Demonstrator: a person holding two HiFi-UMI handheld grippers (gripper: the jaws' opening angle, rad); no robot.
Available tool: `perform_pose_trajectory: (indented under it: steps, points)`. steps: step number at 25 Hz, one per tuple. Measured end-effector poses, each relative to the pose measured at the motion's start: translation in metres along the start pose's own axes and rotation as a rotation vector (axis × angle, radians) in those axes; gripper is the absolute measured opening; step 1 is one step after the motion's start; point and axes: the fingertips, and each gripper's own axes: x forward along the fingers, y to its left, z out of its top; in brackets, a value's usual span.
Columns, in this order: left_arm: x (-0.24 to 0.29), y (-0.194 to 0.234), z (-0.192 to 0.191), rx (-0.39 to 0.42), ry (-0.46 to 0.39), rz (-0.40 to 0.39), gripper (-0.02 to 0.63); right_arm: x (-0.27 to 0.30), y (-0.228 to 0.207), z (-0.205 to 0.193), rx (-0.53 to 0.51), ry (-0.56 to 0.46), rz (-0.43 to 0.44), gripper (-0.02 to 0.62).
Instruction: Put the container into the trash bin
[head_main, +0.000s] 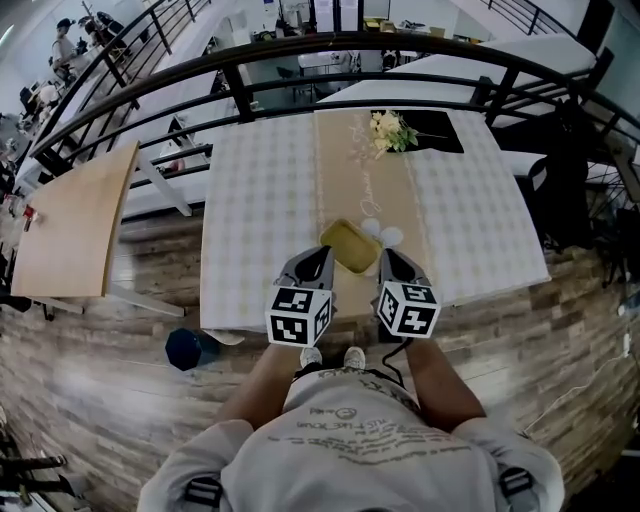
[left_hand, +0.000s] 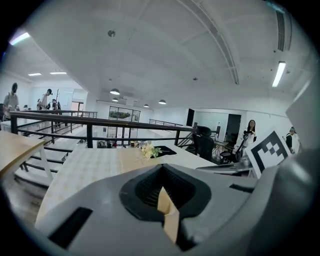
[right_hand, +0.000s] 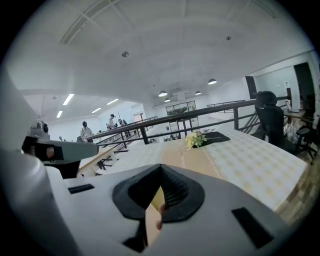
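Note:
In the head view a shallow yellow-green container (head_main: 350, 245) lies on the tan runner near the front edge of the checked table (head_main: 260, 200). My left gripper (head_main: 322, 254) hangs just left of it and my right gripper (head_main: 386, 256) just right of it, both pointing at the table with their jaws shut and nothing in them. Neither touches the container. A dark blue trash bin (head_main: 190, 348) stands on the floor left of the table's front corner. In the left gripper view the left gripper (left_hand: 161, 169) shows only a thin slit; the right gripper (right_hand: 160, 167) looks the same in its own view.
Two small white lumps (head_main: 382, 233) sit beside the container. A bunch of flowers (head_main: 392, 130) and a black mat (head_main: 432, 130) lie at the table's far end. A wooden table (head_main: 70, 220) stands to the left, and a black railing (head_main: 300, 50) runs behind.

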Motion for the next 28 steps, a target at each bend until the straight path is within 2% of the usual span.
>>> perform_pose_trajectory:
  steps: [3, 5, 8, 11, 19, 28]
  points:
    - [0.008, 0.006, -0.001, -0.001, 0.001, -0.016, 0.005, 0.022, -0.006, -0.019, 0.025, 0.041, -0.006, -0.002]
    - [0.01, 0.011, 0.003, -0.001, -0.002, -0.022, 0.005, 0.038, -0.01, -0.037, 0.079, 0.086, -0.009, 0.095]
    - [0.011, 0.021, 0.005, -0.005, -0.001, -0.023, 0.005, 0.06, -0.021, -0.069, 0.154, 0.171, -0.052, 0.132]
    - [0.014, 0.029, 0.003, -0.013, 0.007, -0.023, 0.005, 0.079, -0.033, -0.098, 0.198, 0.251, -0.096, 0.133]
    - [0.019, 0.047, 0.002, -0.016, 0.024, -0.008, 0.005, 0.118, -0.05, -0.152, 0.294, 0.398, -0.144, 0.133]
    - [0.019, 0.057, -0.002, 0.012, 0.03, 0.026, 0.005, 0.14, -0.057, -0.176, 0.356, 0.492, -0.17, 0.133]
